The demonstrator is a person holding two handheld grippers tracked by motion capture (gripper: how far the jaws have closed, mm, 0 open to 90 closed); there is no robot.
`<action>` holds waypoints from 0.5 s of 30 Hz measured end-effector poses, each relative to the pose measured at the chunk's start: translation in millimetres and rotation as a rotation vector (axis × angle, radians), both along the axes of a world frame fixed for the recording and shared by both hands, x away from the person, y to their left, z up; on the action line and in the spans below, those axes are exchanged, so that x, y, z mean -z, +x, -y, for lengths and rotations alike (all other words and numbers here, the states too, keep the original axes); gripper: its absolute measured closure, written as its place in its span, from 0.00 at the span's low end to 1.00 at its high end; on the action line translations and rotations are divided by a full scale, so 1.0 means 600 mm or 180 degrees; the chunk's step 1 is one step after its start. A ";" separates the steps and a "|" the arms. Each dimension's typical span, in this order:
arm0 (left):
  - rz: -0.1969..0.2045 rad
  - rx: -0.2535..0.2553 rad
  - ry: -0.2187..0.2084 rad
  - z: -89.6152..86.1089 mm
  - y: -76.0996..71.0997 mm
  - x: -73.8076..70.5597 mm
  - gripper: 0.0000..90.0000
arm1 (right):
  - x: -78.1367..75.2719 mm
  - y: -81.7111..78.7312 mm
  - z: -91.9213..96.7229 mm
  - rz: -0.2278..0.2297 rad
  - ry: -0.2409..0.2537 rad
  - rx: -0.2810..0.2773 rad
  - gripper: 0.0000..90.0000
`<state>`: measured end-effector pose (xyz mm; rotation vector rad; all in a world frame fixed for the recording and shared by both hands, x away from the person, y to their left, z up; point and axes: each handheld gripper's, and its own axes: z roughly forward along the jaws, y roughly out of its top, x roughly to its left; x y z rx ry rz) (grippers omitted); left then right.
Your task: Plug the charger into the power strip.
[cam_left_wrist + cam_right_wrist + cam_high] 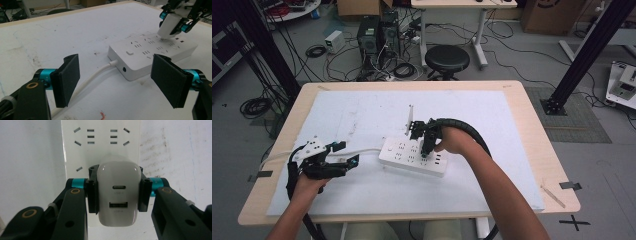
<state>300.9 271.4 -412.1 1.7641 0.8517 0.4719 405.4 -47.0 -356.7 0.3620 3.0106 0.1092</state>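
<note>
Right gripper in the high view: pointed down over the power strip, the charger under it too small to make out. Left gripper sits well off to the strip's cable end, jaws apart, nothing in them.

Left gripper view: left gripper wide open, bare table and the strip's cable between the pads. Power strip just ahead. Far end: right gripper clamped on the white charger, charger's base at the strip's sockets.

Right gripper view: right gripper pads squeezed on both sides of the charger, two USB ports facing the camera. Power strip directly behind it.
</note>
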 end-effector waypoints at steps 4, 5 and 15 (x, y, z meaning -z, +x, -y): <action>0.0005 0.0008 -0.0012 0.000 0.000 0.001 0.26 | 0.015 -0.001 -0.011 0.0030 -0.0143 -0.0028 0.70; 0.0002 -0.0001 -0.0025 -0.001 -0.001 0.002 0.26 | 0.015 0.000 -0.010 0.0017 -0.0131 -0.0034 0.70; -0.0029 -0.0007 -0.0042 -0.004 -0.001 0.010 0.26 | 0.015 0.006 -0.009 -0.0057 -0.0130 0.0041 0.71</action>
